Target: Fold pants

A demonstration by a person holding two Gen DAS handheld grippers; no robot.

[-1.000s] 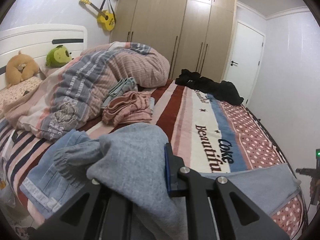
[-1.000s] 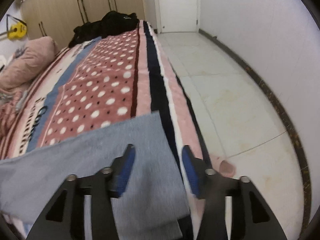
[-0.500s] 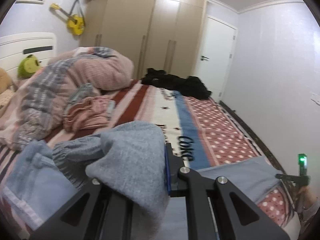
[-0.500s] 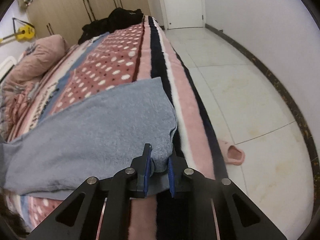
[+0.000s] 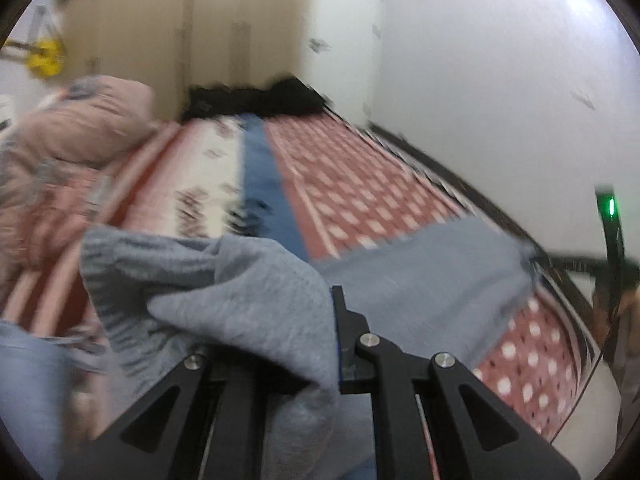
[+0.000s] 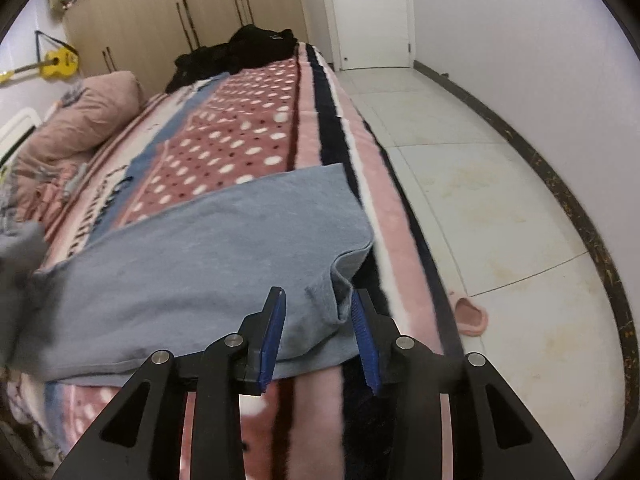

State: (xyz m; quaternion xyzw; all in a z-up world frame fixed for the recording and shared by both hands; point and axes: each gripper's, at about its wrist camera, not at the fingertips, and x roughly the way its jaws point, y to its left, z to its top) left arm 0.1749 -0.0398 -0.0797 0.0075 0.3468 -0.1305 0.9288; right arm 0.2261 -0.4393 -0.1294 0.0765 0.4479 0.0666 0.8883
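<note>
Grey sweatpants (image 6: 200, 248) lie across the patterned bed (image 6: 256, 140), filling the lower left of the right wrist view. The right gripper (image 6: 318, 328), at lower centre, has just been opening, its blue pads straddling the cloth's folded edge without pressing it. The left gripper (image 5: 320, 340) is clamped on a bunched end of the pants.

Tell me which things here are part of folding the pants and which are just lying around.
Part of the job:
grey pants
left gripper, shut on the bunched end
right gripper, jaws just opened, pants edge between them
bed

Lying about:
black clothes
pink slipper
yellow ukulele
pink duvet
</note>
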